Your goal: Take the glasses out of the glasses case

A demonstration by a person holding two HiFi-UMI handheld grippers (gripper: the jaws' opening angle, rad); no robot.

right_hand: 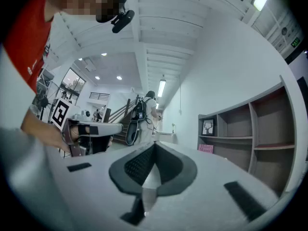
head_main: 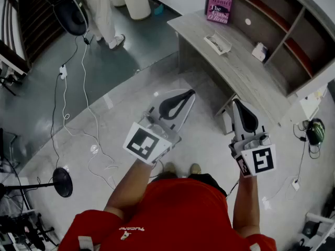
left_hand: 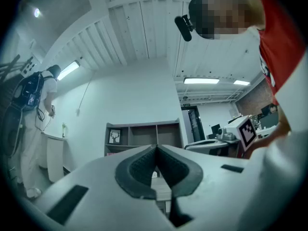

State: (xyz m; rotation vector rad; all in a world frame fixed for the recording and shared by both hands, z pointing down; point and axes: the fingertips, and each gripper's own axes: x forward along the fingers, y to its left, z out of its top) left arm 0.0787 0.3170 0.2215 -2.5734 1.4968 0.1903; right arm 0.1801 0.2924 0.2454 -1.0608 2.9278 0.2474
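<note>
A pale, flat case-like object [head_main: 218,42] lies on the grey desk [head_main: 246,72] at the upper right; I cannot make out glasses in it. Both grippers hang in the air over the floor, short of the desk. My left gripper [head_main: 189,94] points toward the desk's near corner, its jaws shut with nothing between them [left_hand: 156,148]. My right gripper [head_main: 236,103] is beside the desk's front edge, also shut and empty [right_hand: 154,146]. Each gripper view shows the other gripper's marker cube: the right one [left_hand: 245,130] and the left one [right_hand: 61,113].
A pink book [head_main: 219,8] leans in the shelf unit [head_main: 293,30] behind the desk, and a small white box [head_main: 259,51] sits on the desk. Cables [head_main: 84,114] and a round stand base [head_main: 63,182] lie on the floor at left. A person in white [head_main: 102,9] stands far off.
</note>
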